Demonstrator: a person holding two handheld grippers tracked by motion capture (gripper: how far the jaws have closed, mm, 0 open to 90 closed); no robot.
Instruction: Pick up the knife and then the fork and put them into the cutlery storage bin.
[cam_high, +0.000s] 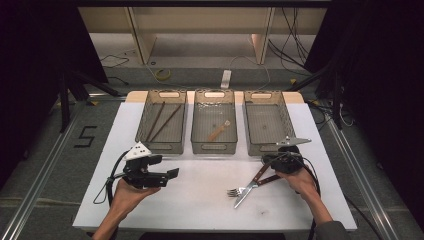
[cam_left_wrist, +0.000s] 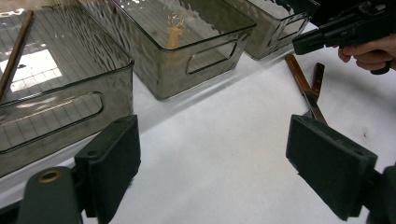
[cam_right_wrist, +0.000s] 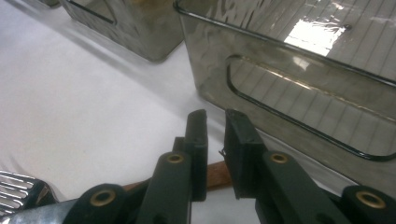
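A fork (cam_high: 234, 191) and a knife (cam_high: 246, 195), both with brown wooden handles, lie crossed on the white table at the front right. My right gripper (cam_high: 268, 163) sits low over the handle ends. In the right gripper view its jaws (cam_right_wrist: 215, 116) stand close together with a narrow gap, and a wooden handle (cam_right_wrist: 217, 175) crosses beneath them; the fork's tines (cam_right_wrist: 18, 189) show at the lower left. I cannot see the pads pressing on it. My left gripper (cam_high: 167, 169) hovers at the front left, wide open (cam_left_wrist: 219, 158) with nothing between its jaws.
Three smoky clear bins stand in a row at the back. The left bin (cam_high: 162, 146) holds two chopsticks (cam_high: 162, 120), the middle bin (cam_high: 214, 148) a small wooden spoon (cam_high: 219, 131), and the right bin (cam_high: 257, 149) sits just beyond my right gripper.
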